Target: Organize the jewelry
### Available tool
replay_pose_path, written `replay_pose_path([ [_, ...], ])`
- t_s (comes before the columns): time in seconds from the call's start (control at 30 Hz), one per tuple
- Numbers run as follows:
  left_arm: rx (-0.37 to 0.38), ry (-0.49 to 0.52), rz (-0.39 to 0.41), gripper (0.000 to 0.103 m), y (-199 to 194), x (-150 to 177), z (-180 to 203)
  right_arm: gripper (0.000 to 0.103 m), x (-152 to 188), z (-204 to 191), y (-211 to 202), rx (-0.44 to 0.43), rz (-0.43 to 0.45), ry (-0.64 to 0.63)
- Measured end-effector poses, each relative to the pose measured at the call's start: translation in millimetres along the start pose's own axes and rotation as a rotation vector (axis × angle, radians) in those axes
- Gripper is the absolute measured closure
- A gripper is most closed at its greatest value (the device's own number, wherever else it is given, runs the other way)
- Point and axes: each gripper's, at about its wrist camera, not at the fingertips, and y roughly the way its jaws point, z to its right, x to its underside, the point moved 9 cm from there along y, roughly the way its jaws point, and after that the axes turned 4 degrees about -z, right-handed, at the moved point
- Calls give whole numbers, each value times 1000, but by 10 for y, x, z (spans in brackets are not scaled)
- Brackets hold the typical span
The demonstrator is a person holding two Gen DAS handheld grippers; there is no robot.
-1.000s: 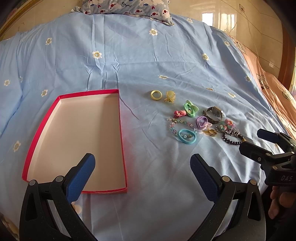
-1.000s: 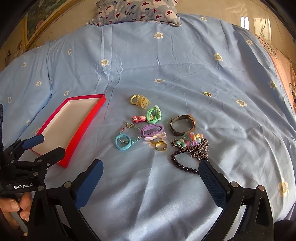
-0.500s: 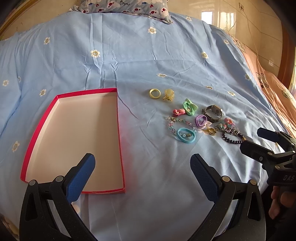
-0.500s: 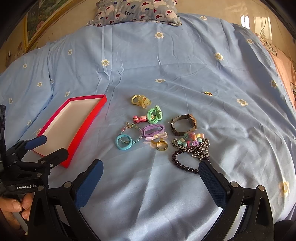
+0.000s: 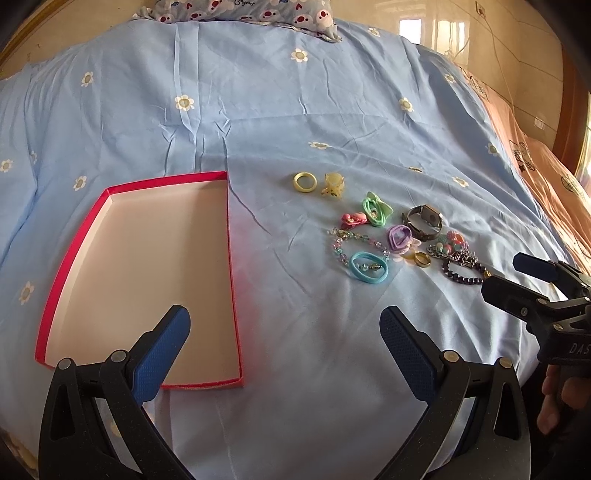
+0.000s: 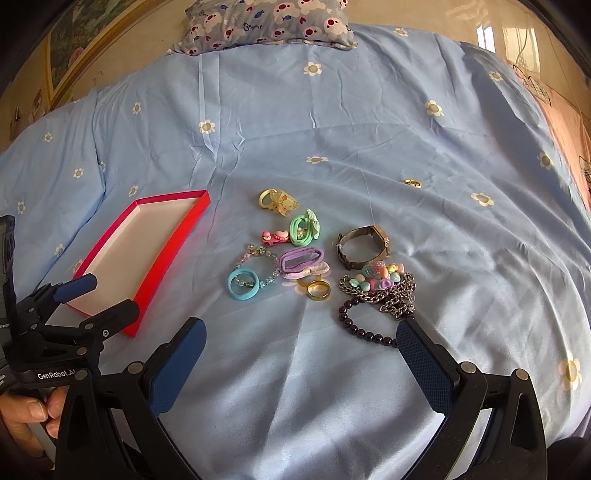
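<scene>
legible markings are few. in the right wrist view, the left gripper carries white lettering on its black body reading "genrobot.a", with the end of the word hidden behind the right gripper's frame. in the left wrist view, the right gripper carries pale lettering on its black body reading "das", cut off at the picture edge. the pillow at the head of the bed bears small dark script among its printed figures; it appears to begin with "b" but cannot be read with confidence. no numbers or signs are readable elsewhere.
</scene>
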Motion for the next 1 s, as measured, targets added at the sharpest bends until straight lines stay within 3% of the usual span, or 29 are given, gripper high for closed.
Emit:
replay_pose_path([
  [0.53,68,4,-35,0,148,-98,81,0,4,146,47,-13,-3,30],
  [0.9,141,43,-75,17,368,-287,256,1,-217,403,122,-34,16,78],
  [1.0,158,57,-94,21,459,-329,316,7,-312,450,184,-34,16,81],
])
